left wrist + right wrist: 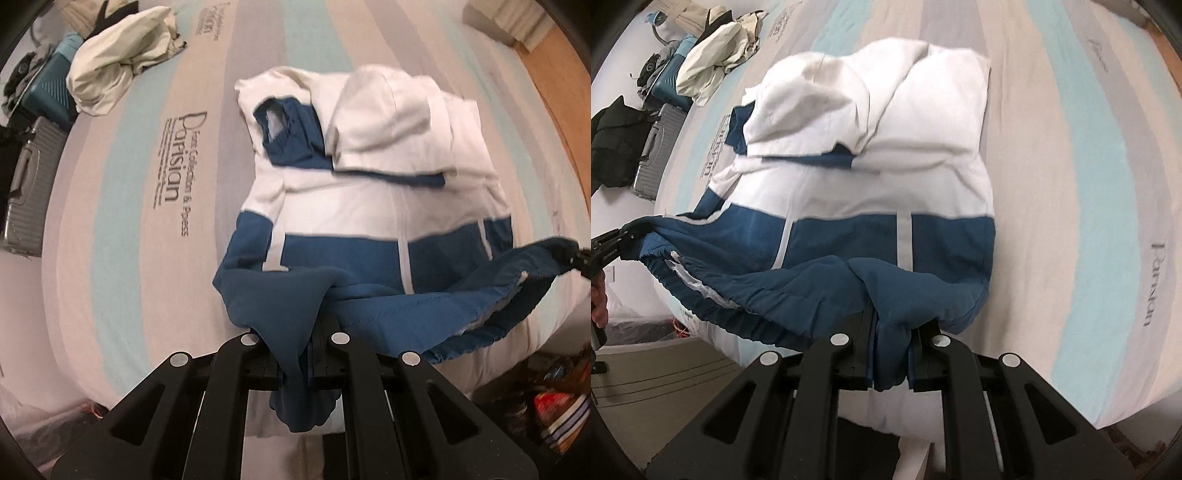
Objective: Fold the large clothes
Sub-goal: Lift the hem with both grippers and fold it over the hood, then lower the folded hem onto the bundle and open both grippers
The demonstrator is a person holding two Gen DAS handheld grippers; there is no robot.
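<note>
I have both the left gripper and right gripper clamped on the jacket's near blue hem, the body stretching away toward the white hood at the far end.

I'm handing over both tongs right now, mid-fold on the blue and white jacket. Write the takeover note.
Left tongs: shut on the blue hem corner of the jacket.
Right tongs: shut on the other hem corner, hem lifted off the bed between them.
Jacket lies zip-up on the striped bed, hood and sleeves already folded onto the white chest.
Done: sleeves in. Left: probably carry the hem up over the chest, release, smooth.
A cream garment waits at the far corner.
</note>
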